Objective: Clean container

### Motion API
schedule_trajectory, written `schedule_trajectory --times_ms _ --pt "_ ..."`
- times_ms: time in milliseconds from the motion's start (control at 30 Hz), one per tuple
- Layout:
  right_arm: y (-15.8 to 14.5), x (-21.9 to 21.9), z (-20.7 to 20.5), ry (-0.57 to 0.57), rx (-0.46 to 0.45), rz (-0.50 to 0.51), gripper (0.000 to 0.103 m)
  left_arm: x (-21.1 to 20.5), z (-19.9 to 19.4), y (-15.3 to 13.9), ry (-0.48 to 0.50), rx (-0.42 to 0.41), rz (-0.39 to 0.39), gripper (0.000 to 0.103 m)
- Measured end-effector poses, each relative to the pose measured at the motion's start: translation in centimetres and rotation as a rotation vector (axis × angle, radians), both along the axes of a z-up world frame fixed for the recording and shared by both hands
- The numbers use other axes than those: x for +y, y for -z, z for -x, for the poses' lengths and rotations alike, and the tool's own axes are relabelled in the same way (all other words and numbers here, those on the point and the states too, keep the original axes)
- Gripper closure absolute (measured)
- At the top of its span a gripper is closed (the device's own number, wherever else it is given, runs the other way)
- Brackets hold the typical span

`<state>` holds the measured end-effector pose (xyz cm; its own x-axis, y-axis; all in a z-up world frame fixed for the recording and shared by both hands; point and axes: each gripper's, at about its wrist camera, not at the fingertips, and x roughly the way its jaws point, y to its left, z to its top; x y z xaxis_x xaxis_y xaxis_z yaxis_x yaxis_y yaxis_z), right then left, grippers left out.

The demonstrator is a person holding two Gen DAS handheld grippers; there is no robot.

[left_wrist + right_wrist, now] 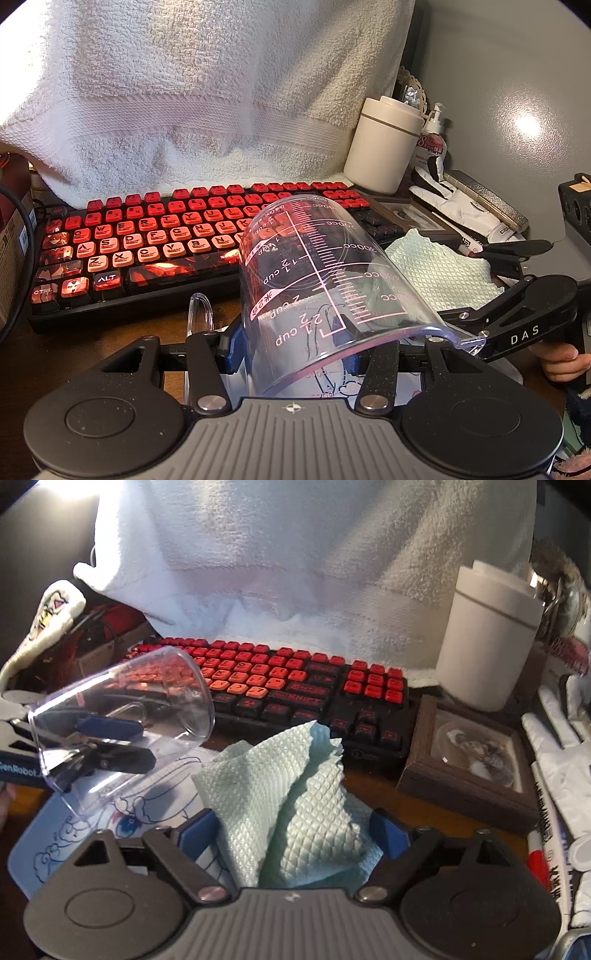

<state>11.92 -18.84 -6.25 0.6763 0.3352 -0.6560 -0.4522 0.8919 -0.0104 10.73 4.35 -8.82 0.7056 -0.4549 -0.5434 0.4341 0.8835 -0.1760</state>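
The left tool is clamped on the clear plastic measuring cup with pink markings, gripping its wall near the rim with one blue pad inside and one outside. The cup lies tilted on its side, base pointing away toward the red-and-black keyboard, raised above the wooden desk. The right tool is closed on a crumpled pale green paper towel, which stands up between its blue pads. In the right wrist view the cup sits left of the towel, apart from it, with its open mouth facing lower left. A white towel hangs behind the keyboard, and a cream lidded canister stands at its right.
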Motion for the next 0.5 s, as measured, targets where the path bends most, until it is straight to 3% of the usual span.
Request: schedule_trajectory --times_ms 300,433,500 --pt "0.06 -0.71 -0.77 -0.001 0.021 -0.051 0.014 0.01 0.02 -0.01 0.000 0.000 0.000 0.055" --pt "-0.09 -0.72 -0.50 0.005 0.004 -0.061 0.043 0.00 0.03 -0.02 0.000 0.000 0.000 0.055" --pt "-0.17 -0.72 -0.36 0.009 -0.005 -0.066 0.048 0.01 0.04 -0.02 0.000 0.000 0.000 0.055"
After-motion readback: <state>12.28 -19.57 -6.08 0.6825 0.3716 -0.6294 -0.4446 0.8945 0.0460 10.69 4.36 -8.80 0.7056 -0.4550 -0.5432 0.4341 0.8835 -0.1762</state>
